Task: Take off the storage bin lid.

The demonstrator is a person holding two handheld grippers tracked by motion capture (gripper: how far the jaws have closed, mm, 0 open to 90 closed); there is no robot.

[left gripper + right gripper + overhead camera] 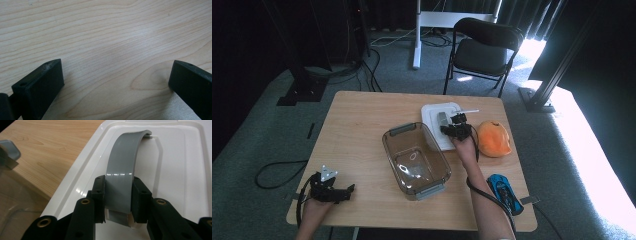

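Nearest the person, the left gripper (333, 191) rests on the front left corner of the wooden worktop (357, 130), its jaws spread wide with bare wood grain between them and nothing held. To the front right lies a blue toy car (505, 193), close to the worktop's edge and just beside the person's right forearm. Toward the middle stands a clear plastic bin (416, 161) with grey latches at its two ends, open on top; what lies inside it cannot be made out. Farther back, the right gripper (118, 192) has its jaws closed on the grey arched handle (124, 162) of a white lid (180, 170), gripping the handle's near end from both sides. The lid lies flat on the worktop just behind the bin, its near edge touching or overlapping the bin's far right corner. Just right of the lid sits a soft orange object (494, 138), near the right hand. Beyond the worktop, on the grey carpet, stands a black folding chair (484, 50). No brand, label or writing can be read on anything.
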